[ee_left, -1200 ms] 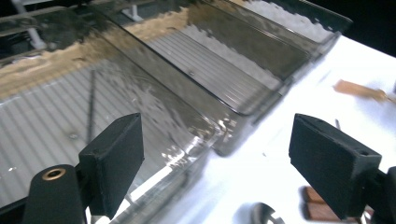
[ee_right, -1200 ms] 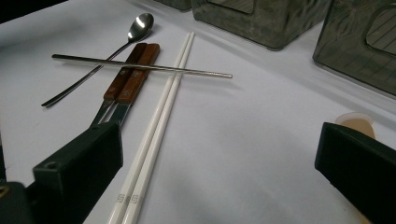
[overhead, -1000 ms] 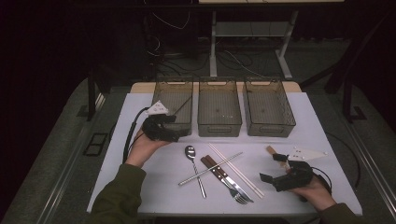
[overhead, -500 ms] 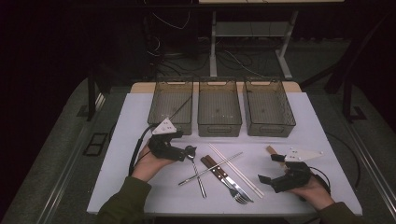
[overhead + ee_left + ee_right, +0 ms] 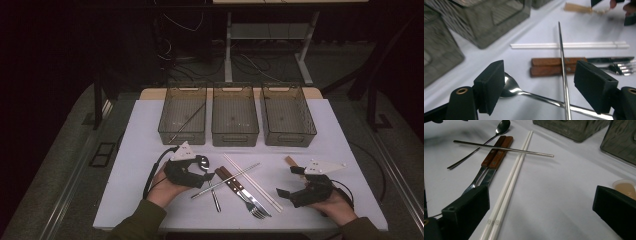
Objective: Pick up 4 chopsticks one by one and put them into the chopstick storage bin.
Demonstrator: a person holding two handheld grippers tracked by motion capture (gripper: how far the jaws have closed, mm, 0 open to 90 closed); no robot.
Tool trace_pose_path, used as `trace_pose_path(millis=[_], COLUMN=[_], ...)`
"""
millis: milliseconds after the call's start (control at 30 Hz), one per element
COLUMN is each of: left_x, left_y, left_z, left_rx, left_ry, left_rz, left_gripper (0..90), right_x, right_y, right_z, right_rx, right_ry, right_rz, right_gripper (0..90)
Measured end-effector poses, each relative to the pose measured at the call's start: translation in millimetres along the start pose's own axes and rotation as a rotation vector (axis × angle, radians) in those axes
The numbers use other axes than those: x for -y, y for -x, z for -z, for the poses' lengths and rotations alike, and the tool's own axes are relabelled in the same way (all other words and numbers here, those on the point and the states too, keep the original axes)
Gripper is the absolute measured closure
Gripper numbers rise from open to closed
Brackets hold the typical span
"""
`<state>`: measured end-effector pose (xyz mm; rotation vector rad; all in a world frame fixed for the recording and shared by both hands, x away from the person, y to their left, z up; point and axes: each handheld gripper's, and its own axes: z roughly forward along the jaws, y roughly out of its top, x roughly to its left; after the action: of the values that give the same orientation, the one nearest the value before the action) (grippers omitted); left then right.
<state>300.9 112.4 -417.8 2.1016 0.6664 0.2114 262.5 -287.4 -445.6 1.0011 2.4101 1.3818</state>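
My left gripper [image 5: 201,167] has come down low over the cutlery at the table's front. Its jaws have just been closing a little and stand open [image 5: 541,87]. The spoon's bowl [image 5: 510,86] lies beside one jaw, and a metal chopstick [image 5: 562,70] crosses the spoon's handle between the jaws; neither is pinched. A wooden-handled knife and fork [image 5: 235,182] and a pair of white chopsticks [image 5: 252,182] lie just to the right. My right gripper [image 5: 289,181] rests at the front right, open [image 5: 541,212]. The white chopsticks' near ends [image 5: 499,215] lie on the table by one of its jaws.
Three dark mesh bins [image 5: 182,135], [image 5: 235,137], [image 5: 290,137] stand in a row behind the cutlery; the left one holds a thin rod [image 5: 187,122]. A small cup of tan sauce [image 5: 625,187] sits by my right gripper. The white table [image 5: 135,170] ends just behind both hands.
My left gripper moved right and down from in front of the left bin to the spoon's bowl. The right hand kept still.
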Motion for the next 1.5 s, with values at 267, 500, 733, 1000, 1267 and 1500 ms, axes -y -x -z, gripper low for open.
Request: trace_pose_path(millis=[267, 500, 733, 1000, 1267, 1500], left_x=[3.2, 6.4, 6.9, 7.6, 8.4, 9.5], left_y=[11.3, 15.0, 17.7, 22.8, 25.3, 26.4], left_z=[-9.1, -17.3, -27.1, -34.4, -37.9, -40.9], left_rx=[0.041, 0.047, 0.071, 0.049, 0.055, 0.047], left_ry=[-0.003, -0.024, -0.060, -0.098, -0.110, -0.132], left_rz=[-0.011, -0.017, -0.015, -0.017, -0.026, -0.047], left_gripper=[39.4, 46.4, 52.3, 63.5, 70.3, 71.6], right_x=[0.7, 0.7, 0.9, 0.9, 0.9, 0.9], right_y=[-0.1, 0.3, 0.5, 0.5, 0.3, 0.3], right_z=[0.7, 0.1, 0.1, 0.2, -0.1, 0.1], right_rx=[0.000, 0.005, 0.007, 0.007, 0.008, 0.008], right_ry=[0.001, -0.003, -0.003, -0.002, -0.003, -0.003], right_rz=[-0.003, -0.005, -0.005, -0.006, -0.004, -0.004], right_gripper=[1.1, 1.1, 1.1, 1.1, 1.1, 1.1])
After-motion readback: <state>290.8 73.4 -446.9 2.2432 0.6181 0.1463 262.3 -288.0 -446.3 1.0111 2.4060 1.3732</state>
